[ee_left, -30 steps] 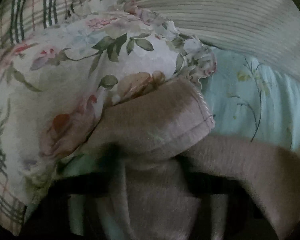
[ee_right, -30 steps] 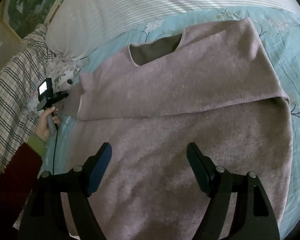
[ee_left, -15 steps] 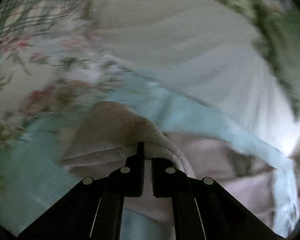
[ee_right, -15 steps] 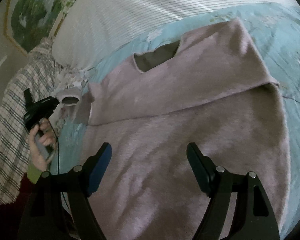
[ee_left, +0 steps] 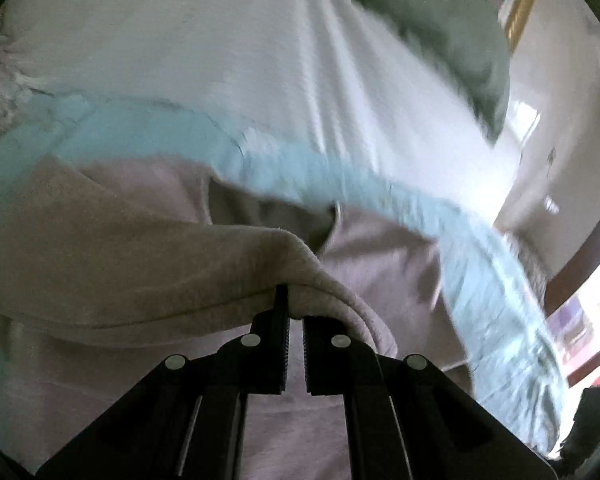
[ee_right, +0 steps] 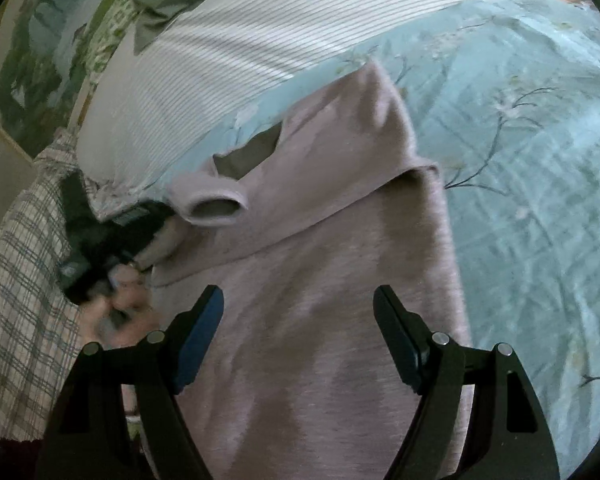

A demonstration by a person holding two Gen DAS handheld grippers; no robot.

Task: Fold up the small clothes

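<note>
Left hand-held gripper [ee_left: 295, 300]: jaws nearly closed, clenched on the cuff end of a sleeve [ee_left: 204, 276] of the mauve sweater [ee_right: 320, 280]. The fabric is seen bunched over the fingertips and draped to both sides. In the right wrist view the same sleeve cuff [ee_right: 214, 204] is seen lifted, its opening rounded, at the sweater's left shoulder side, with the left gripper body just beside it (blurred).

Right hand-held gripper [ee_right: 298, 320]: jaws spread wide, nothing held. It hangs above the lower body of the sweater; whether the fingers touch the cloth cannot be told.

Sweater location: laid flat on the bed, on the light blue floral sheet [ee_right: 520, 160], neckline [ee_right: 248, 156] toward the striped white pillow [ee_right: 280, 32]. The far sleeve appears already folded across the chest. A plaid blanket [ee_right: 24, 280] lies at the left edge.

Handling judgement: knit is soft, limp, light and slightly fuzzy; not slippery, not fragile. No shape is held unsupported, so sag and dragging of lower layers are to be expected. Hold is best taken at hems, cuffs or fold corners, pinching all layers together.
</note>
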